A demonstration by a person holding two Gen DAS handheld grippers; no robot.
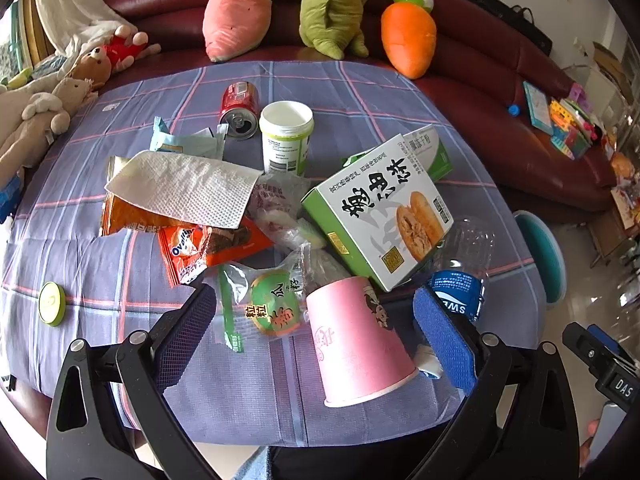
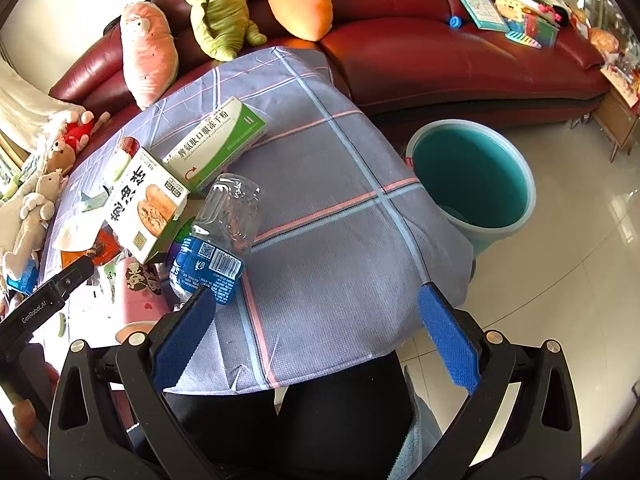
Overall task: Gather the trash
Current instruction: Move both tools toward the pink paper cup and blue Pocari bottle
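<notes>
Left hand-held gripper point(image 1: 314, 330) is spread wide, holding nothing — the overturned pink paper cup point(image 1: 354, 340) lies between its fingers, a green snack packet point(image 1: 268, 304) just left of it. Right hand-held gripper point(image 2: 316, 334) is also spread wide and empty; its left finger sits just beside the blue label of the clear plastic bottle point(image 2: 220, 240), contact can't be confirmed. Trash pile ahead of the left one: green-and-white food box point(image 1: 380, 212) leaning over the bottle, paper towel point(image 1: 184, 188), orange wrappers point(image 1: 200, 240), white cup point(image 1: 286, 136), red can point(image 1: 240, 108). Everything lies on a tabletop under a purple plaid cloth point(image 2: 340, 240). Teal bucket point(image 2: 472, 180) stands on the tiled floor just off the tabletop's right edge. Red sofa point(image 2: 440, 48) behind, with plush toys point(image 1: 332, 8).
</notes>
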